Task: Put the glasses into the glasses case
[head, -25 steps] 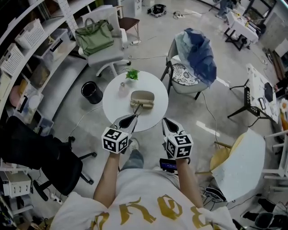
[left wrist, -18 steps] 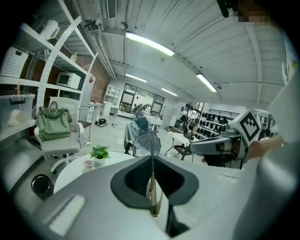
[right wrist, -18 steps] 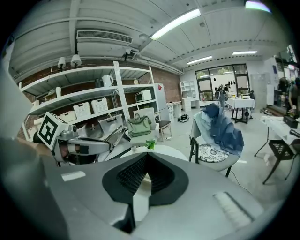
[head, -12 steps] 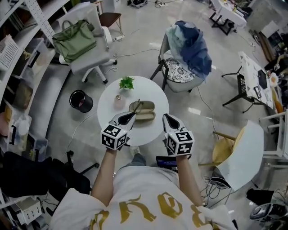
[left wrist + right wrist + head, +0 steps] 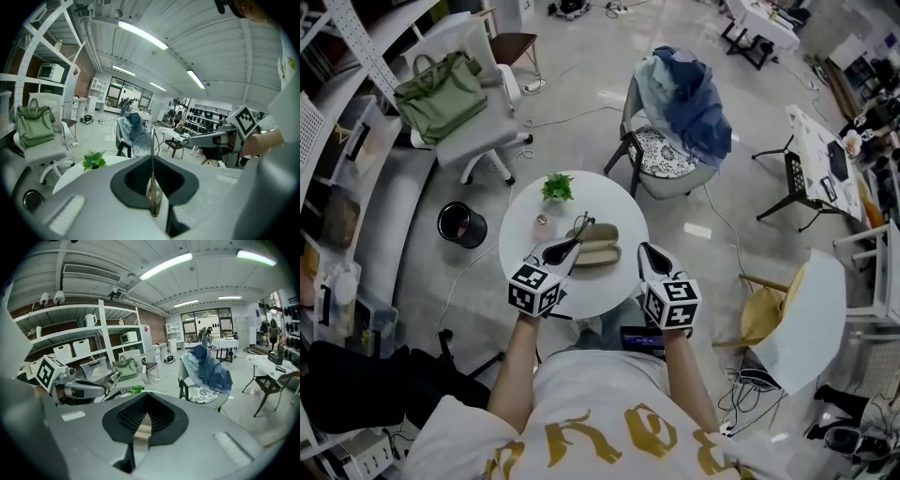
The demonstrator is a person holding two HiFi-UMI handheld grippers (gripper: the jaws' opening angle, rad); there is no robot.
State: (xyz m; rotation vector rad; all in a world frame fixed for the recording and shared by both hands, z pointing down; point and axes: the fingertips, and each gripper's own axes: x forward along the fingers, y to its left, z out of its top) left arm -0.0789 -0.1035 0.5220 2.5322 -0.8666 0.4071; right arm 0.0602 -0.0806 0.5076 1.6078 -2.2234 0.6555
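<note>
Gripping the glasses [image 5: 580, 225] by one arm, the left gripper [image 5: 570, 247] hovers beside the open case [image 5: 600, 246] at mid-table [image 5: 523, 246]; insertion remains undone. The right gripper [image 5: 646, 251] is closed and empty.

Left gripper [image 5: 152, 187] is clamped on the glasses [image 5: 151, 154], with the thin temple arm running straight up between the jaws and a lens just past them. Beyond that a little green plant [image 5: 95, 160] sits on the white surface [image 5: 70, 176], green bag [image 5: 33, 125] far left.
</note>
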